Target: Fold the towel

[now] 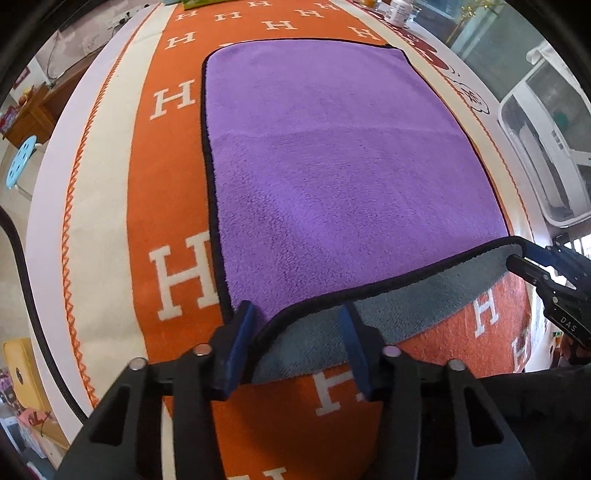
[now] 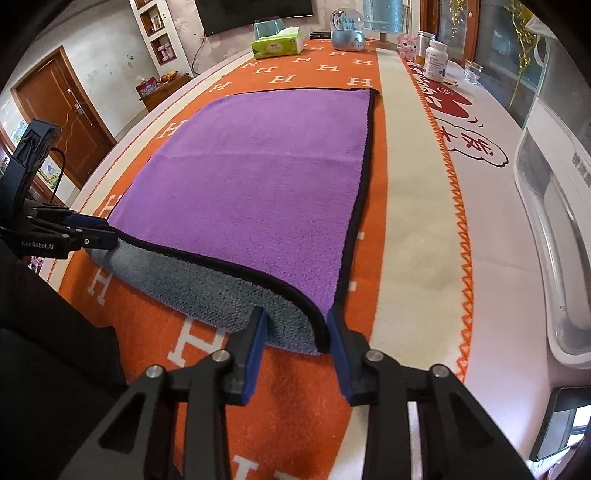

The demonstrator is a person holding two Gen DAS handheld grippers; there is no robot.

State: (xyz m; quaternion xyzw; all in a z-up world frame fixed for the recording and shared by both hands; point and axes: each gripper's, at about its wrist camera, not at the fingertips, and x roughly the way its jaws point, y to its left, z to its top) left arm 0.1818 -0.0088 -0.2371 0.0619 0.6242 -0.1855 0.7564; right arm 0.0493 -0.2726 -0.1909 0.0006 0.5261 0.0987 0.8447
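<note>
**Towel lifted at its near edge by two grippers**

A purple towel (image 1: 332, 166) with black trim lies flat on an orange cloth (image 1: 173, 184) patterned with white H letters. Its near edge is raised off the cloth, so the grey underside (image 2: 207, 288) shows. The left gripper (image 1: 295, 332) straddles the near left corner, fingers (image 1: 240, 332) spread wide to either side of the hem. The right gripper (image 2: 295, 332) straddles the near right corner, fingers (image 2: 255, 339) likewise wide; whether either pad presses the fabric cannot be told. At the cloth's far end stand a tissue box (image 2: 277, 44), a snow globe (image 2: 347, 29) and a pill bottle (image 2: 436, 61).
</note>
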